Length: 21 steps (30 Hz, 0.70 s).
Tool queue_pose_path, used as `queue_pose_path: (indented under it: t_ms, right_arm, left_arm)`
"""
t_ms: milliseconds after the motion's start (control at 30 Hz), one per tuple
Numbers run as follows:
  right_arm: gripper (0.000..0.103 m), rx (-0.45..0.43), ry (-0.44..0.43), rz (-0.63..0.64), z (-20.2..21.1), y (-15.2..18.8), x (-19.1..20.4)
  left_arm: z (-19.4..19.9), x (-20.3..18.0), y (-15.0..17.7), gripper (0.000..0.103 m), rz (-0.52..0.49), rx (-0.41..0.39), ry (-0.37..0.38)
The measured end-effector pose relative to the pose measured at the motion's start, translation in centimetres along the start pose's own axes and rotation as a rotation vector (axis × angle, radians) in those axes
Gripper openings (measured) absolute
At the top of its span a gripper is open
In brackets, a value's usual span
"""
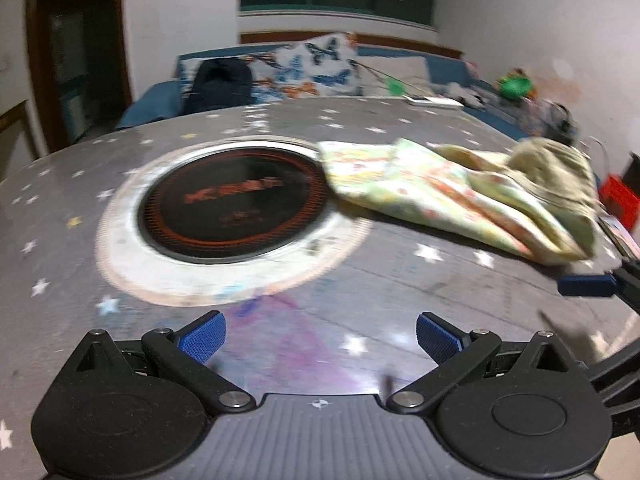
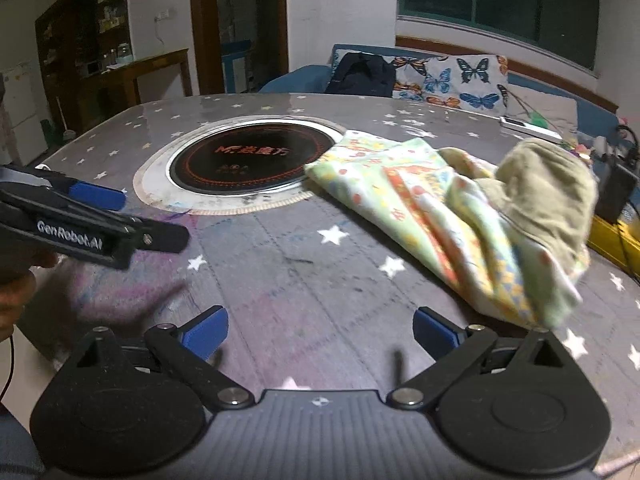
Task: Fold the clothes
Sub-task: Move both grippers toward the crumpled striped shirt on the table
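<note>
— While both tools were held back over bare tabletop, nothing was gripped: the left gripper (image 1: 321, 338) was seen with its blue pads spread wide apart, empty space between them.

— And the right gripper (image 2: 320, 334)? The same was noted: fingers parted, nothing clamped, only the starry table (image 2: 304, 280) visible through the gap.

— Where were the clothes placed?

— A heap was left on the far right part of the table: a pale green printed garment (image 2: 432, 208), bunched and partly doubled over, with an olive-brown piece (image 2: 548, 188) humped on top of its right end. One corner of the printed cloth was laid touching, perhaps just overlapping, the rim of the round inset cooktop (image 2: 248, 160).

— Why was the pile kept there, would it be judged?

— Probably so that the open stretch of table nearer the person was reserved as folding room; that is a reading, not something shown.

— And the spread jaws?

— Likely readied for a grasp on a cloth edge. The left tool was caught in the right camera off to the left, well apart from the heap, so a long reach would be called for. The left view was blurred, so fine detail of the cloth could not be made out.

— Progress?

— Folding was judged barely begun; the olive piece was still crumpled.
</note>
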State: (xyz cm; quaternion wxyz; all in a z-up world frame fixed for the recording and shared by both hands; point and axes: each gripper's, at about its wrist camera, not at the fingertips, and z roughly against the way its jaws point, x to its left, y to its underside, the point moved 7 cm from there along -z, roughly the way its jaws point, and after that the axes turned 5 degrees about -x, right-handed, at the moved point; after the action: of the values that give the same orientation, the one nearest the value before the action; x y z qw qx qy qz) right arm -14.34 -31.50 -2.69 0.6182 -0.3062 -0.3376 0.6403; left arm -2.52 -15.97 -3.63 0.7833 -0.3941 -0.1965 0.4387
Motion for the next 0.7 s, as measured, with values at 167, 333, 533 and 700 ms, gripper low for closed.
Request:
queue_pose_path:
  t_ms: [167, 333, 533, 700]
  right_arm:
    - [0.100, -0.020, 0.031, -0.033, 1.5, 0.1, -1.1]
    - [0.098, -0.036, 0.070, -0.040, 2.6, 0.4, -2.0]
    - [0.095, -0.051, 0.096, -0.059, 3.1, 0.1, -3.5]
    - [0.092, -0.080, 0.122, -0.078, 3.4, -0.7, -4.7]
  left_arm:
    - [0.1, -2.5, -0.3, 0.103, -0.031, 0.004, 0.053]
    - [0.2, -4.3, -0.5, 0.103, -0.063, 0.006, 0.091]
    - [-0.2, -5.3, -1.8, 0.103, -0.088, -0.010, 0.098]
    - [-0.8, -5.3, -3.0, 0.103, -0.083, -0.019, 0.090]
